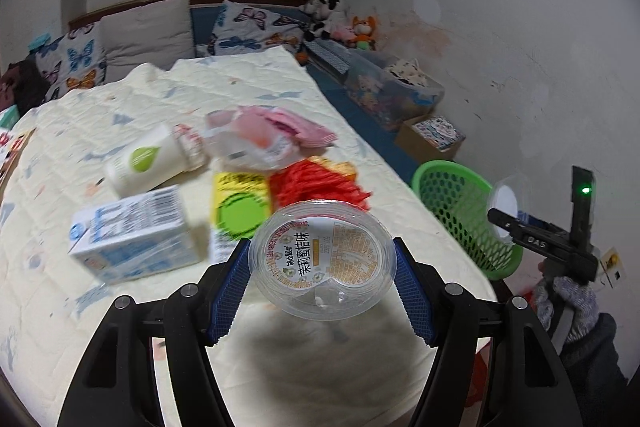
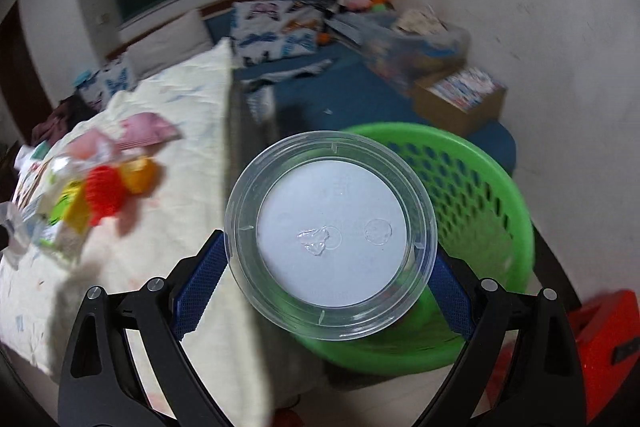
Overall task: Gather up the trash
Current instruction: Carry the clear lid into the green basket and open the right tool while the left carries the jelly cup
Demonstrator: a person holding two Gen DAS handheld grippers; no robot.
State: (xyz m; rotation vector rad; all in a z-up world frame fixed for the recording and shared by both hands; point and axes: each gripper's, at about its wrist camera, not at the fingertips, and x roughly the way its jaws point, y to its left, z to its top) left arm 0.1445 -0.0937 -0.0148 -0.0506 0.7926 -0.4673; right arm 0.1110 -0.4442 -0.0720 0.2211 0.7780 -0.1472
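Left gripper: clenched on a clear plastic cup w/ printed foil lid; blue pads press its two sides; cup held above the near edge of the bed, not touching the quilt.
Right gripper: clenched on a clear round lid, white inside face twd camera; held off the bed's right edge, in front of the basket's near rim. Also seen in left view at far right, in a gloved hand.
Green basket: mesh-walled, on the floor just beside the bed's right edge; what's inside cannot be told.
Trash on bed, mid-quilt cluster: blue-white carton lying on its side; white cup w/ green leaf mark tipped over; yellow carton w/ green disc; red-orange mesh bag; pink wrappers. Items touch or overlap; blurred.
Head of bed: butterfly pillows.
Far corner: plush toys.
By right wall: cardboard box.
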